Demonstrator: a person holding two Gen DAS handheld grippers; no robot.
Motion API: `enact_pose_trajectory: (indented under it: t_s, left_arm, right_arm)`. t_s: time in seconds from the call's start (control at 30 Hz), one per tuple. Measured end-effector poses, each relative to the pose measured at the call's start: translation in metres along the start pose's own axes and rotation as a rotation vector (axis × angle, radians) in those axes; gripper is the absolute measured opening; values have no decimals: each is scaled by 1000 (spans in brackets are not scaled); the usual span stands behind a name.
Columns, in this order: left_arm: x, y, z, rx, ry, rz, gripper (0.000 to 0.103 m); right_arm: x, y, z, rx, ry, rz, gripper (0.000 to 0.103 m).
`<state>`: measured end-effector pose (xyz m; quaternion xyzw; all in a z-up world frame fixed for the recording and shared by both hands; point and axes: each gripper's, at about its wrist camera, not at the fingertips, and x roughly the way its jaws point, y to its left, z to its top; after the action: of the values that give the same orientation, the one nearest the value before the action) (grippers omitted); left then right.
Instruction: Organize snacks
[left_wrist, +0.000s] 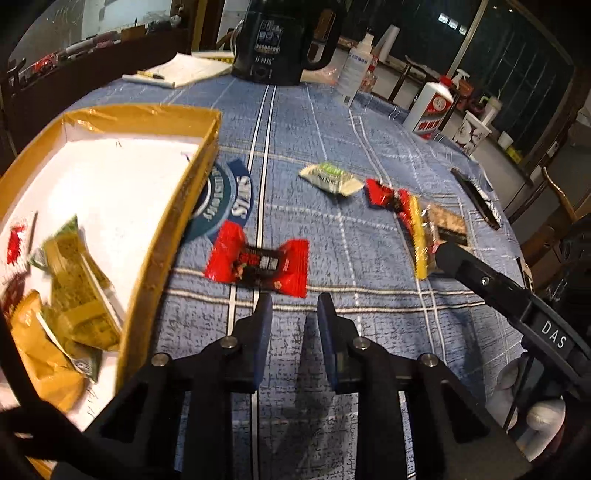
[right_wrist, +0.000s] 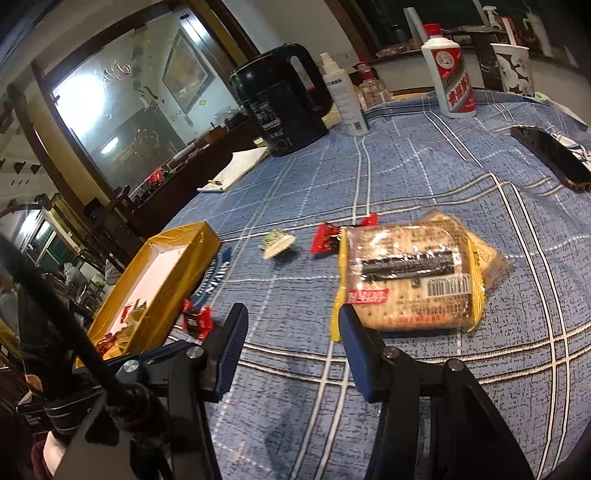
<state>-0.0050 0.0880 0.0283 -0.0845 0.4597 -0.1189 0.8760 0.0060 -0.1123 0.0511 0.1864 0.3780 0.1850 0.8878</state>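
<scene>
Both tongs hang over the blue checked cloth (left_wrist: 369, 122) with nothing between their jaws. My left gripper (left_wrist: 293, 304) stands at a narrow gap, its tips just short of the red candy (left_wrist: 258, 264), not touching it. My right gripper (right_wrist: 291, 325) stands at a middling gap, its right tip at the near corner of the cracker pack (right_wrist: 410, 273); whether it touches I cannot tell.

Taking the yellow-rimmed box (left_wrist: 207, 155) as my landmark: the red candy lies on the cloth just beside its right wall. The green-and-white sweet (left_wrist: 328, 179) sits further off to the right, the second red candy (left_wrist: 384, 195) beyond that, and the cracker pack furthest from the box. Several wrapped snacks already lie inside the box.

I judge the red candy light, with a firm dark middle and crinkly, slippery twisted ends. I would take it across the middle, not by the flared foil, which would likely slide out.
</scene>
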Motion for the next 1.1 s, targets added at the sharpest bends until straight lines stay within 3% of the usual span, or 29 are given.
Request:
enact_pose_trajectory:
  t_s: [0.03, 0.1, 0.27, 0.33, 0.4, 0.43, 0.8, 0.87, 0.9, 0.93, 1.1]
  left_arm:
    - [-2, -1, 3, 9, -11, 4, 33]
    - [0, -3, 9, 19, -20, 23, 55]
    - [27, -18, 16, 103, 33, 79, 62]
    - [28, -21, 14, 130, 29, 96, 44]
    - [26, -18, 12, 136, 41, 81, 8]
    - [26, -15, 11, 126, 54, 54, 6]
    - [-22, 17, -4, 22, 6, -125, 6]
    - [-30, 21, -5, 17, -13, -136, 6]
    - [-32, 22, -6, 18, -19, -136, 6]
    - [-34, 22, -5, 18, -23, -137, 6]
    - [-27, 17, -2, 40, -6, -151, 8]
  right_arm:
    - [-1, 3, 3, -9, 4, 1, 51]
    - [2, 14, 12, -51, 25, -7, 51]
    - [32, 38, 37, -139, 66, -35, 52]
    - [49, 44, 46, -158, 94, -48, 52]
    - [66, 49, 55, -171, 121, -52, 52]
    - [72, 50, 58, -179, 130, -55, 52]
    - [146, 58, 69, -237, 282, -125, 52]
    - [148, 60, 68, -253, 270, -144, 50]
    - [147, 61, 67, -262, 262, -156, 38]
    - [147, 61, 65, -269, 264, -165, 20]
    - [134, 55, 55, -245, 255, -153, 16]
